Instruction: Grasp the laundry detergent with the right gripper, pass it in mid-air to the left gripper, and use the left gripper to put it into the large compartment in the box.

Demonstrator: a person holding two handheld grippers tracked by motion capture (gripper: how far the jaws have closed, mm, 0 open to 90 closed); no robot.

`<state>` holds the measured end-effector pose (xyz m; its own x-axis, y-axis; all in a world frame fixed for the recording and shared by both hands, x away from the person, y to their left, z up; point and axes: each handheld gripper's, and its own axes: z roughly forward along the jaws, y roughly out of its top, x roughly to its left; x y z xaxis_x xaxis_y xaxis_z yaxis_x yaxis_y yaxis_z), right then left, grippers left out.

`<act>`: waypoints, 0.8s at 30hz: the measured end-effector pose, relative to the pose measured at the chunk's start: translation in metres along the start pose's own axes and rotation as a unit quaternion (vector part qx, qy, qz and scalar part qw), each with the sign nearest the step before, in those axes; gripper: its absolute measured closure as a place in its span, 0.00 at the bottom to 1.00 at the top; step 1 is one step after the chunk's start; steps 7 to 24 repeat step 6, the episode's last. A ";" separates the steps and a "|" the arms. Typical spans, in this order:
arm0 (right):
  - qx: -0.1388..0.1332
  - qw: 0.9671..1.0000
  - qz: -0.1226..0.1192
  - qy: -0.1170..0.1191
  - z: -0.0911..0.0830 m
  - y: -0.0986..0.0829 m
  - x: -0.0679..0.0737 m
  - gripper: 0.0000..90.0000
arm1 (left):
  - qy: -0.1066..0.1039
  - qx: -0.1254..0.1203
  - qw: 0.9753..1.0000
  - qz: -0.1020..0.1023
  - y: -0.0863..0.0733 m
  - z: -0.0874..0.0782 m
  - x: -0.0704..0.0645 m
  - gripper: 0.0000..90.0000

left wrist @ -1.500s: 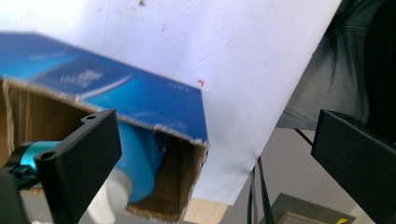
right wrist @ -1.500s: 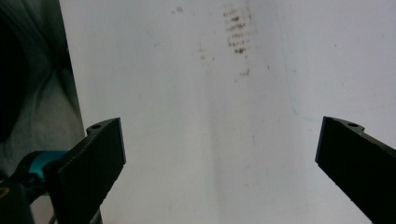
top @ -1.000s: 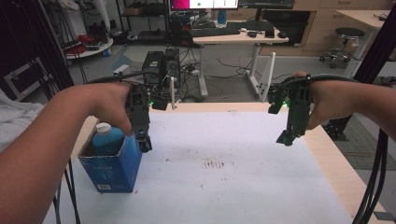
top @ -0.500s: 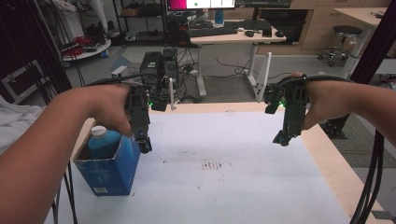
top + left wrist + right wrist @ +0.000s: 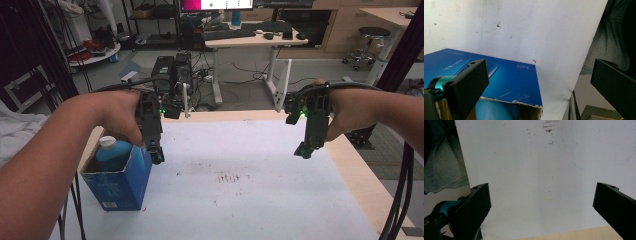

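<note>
Both tools, left tool (image 5: pixel 156 152) and right tool (image 5: pixel 303 150), spread wide above stained white table (image 5: pixel 260 200); desk (image 5: pixel 250 37) behind.

The left gripper (image 5: pixel 536 82) has its black jaws spread wide, nothing between them. Under the left jaw lies a blue box (image 5: pixel 506 80) with a torn cardboard edge. Beyond the jaws spreads a white sheet (image 5: pixel 536 30), speckled with small marks.
</note>
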<state>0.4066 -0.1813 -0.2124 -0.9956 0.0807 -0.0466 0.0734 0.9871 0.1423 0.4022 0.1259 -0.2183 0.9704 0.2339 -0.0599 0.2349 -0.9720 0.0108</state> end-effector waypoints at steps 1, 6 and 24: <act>0.000 1.000 0.000 0.000 0.000 0.000 0.000 0.01 | 0.000 -0.001 1.000 -0.002 0.000 0.000 0.000 0.02; -0.006 1.000 0.005 0.003 0.003 -0.002 0.001 0.01 | 0.002 -0.002 1.000 -0.004 0.001 0.004 -0.001 0.02; -0.006 1.000 0.005 0.003 0.003 -0.002 0.001 0.01 | 0.002 -0.002 1.000 -0.004 0.001 0.004 -0.001 0.02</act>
